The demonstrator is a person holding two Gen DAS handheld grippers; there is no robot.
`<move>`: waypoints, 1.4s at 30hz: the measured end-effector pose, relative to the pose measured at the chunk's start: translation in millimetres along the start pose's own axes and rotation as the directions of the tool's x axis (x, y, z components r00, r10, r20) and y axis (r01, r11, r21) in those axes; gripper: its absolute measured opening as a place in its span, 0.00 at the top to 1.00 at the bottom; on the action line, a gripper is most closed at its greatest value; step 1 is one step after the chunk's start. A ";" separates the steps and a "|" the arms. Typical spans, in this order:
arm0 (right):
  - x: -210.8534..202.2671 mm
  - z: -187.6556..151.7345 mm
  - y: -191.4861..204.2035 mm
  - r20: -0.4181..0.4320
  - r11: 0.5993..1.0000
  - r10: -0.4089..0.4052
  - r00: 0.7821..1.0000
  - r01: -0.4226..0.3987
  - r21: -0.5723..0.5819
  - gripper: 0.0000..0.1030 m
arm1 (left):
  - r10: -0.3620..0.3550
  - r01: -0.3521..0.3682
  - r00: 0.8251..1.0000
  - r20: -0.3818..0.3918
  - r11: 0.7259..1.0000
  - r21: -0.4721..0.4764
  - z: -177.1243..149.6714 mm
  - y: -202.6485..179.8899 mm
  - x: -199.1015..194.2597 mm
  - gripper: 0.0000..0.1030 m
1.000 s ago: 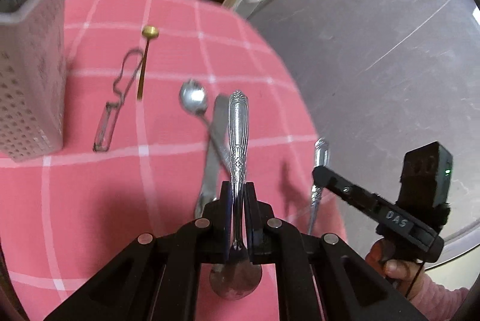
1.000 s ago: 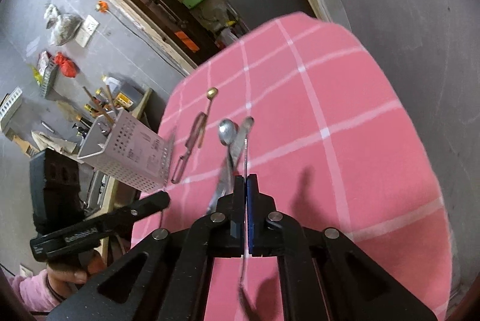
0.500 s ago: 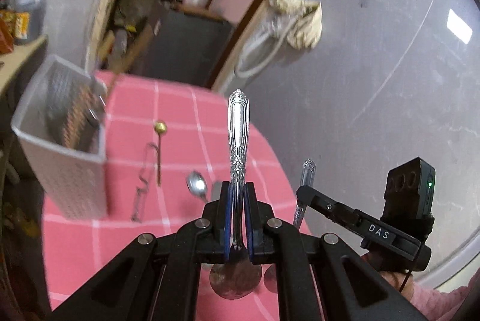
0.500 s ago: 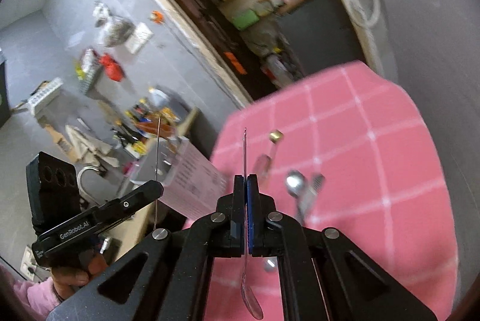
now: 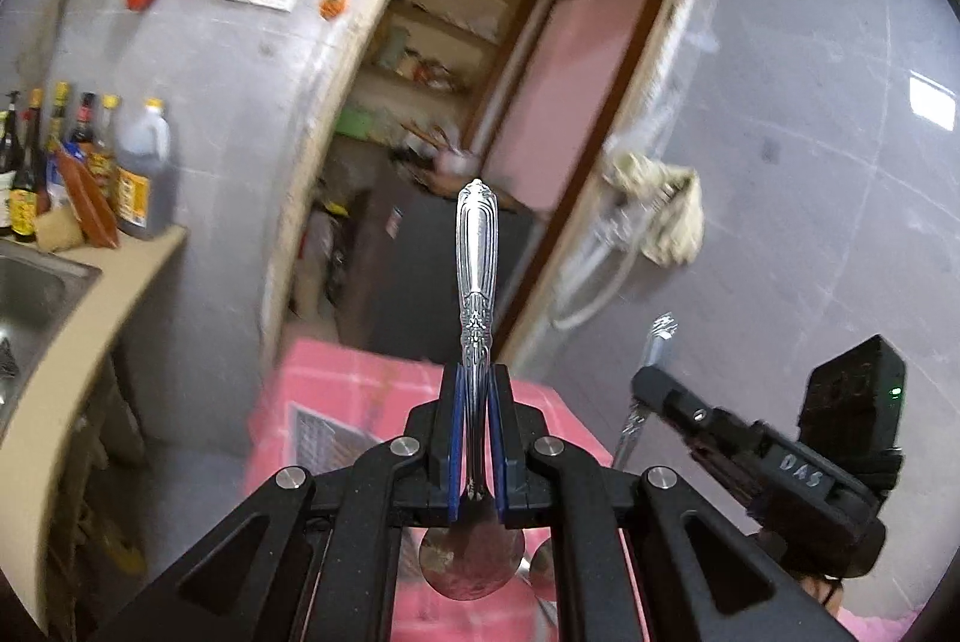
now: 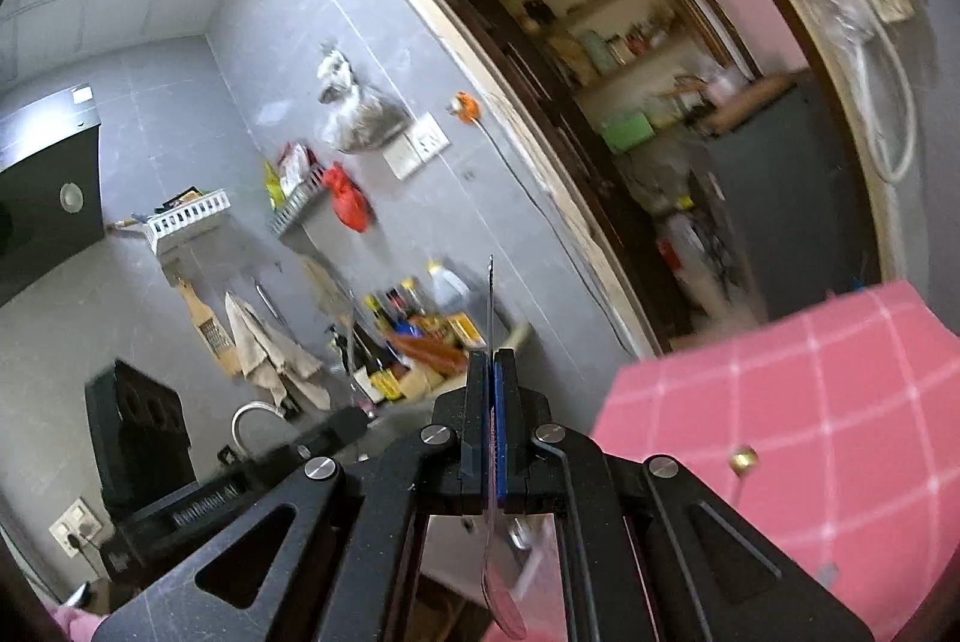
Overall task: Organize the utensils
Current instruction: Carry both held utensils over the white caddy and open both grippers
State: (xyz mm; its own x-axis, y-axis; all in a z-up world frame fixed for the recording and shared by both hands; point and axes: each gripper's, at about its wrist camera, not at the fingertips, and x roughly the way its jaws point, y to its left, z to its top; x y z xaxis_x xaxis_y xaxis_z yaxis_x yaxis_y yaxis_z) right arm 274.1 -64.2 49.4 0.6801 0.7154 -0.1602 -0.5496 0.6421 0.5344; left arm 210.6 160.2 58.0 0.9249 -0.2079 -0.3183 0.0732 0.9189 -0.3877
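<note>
My left gripper (image 5: 477, 390) is shut on an ornate silver spoon (image 5: 476, 258); its handle points up and its bowl hangs below the jaws. My right gripper (image 6: 492, 360) is shut on a second silver spoon (image 6: 490, 300), seen edge-on, handle up; it also shows in the left wrist view (image 5: 654, 342). Both are held high above the pink checked table (image 6: 840, 402). The perforated grey utensil holder (image 5: 324, 438) stands below my left gripper. A gold-tipped utensil (image 6: 743, 459) lies on the table.
A counter with a steel sink (image 5: 24, 294) and sauce bottles (image 5: 138, 174) is at the left. A doorway (image 5: 480, 102) with shelves is behind the table. A cloth (image 5: 660, 210) hangs on the grey wall at the right.
Both grippers have risen and tilted upward with their spoons. The table has dropped low in both views, and the utensils lying on it have mostly left view.
</note>
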 end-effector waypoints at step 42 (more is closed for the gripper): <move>61.8 -43.0 -0.9 -0.093 0.995 0.026 0.995 -0.035 -0.096 0.97 | 0.091 -0.087 0.993 -0.075 0.995 0.044 -58.0 48.6 31.9 0.92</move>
State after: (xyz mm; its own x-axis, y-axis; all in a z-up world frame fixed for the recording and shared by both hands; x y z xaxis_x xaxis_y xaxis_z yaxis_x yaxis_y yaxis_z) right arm 295.7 -8.8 3.3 0.6179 0.7541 -0.2227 -0.6170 0.6406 0.4571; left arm 222.0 178.7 -21.1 0.8970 -0.1485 -0.4164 0.0084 0.9475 -0.3197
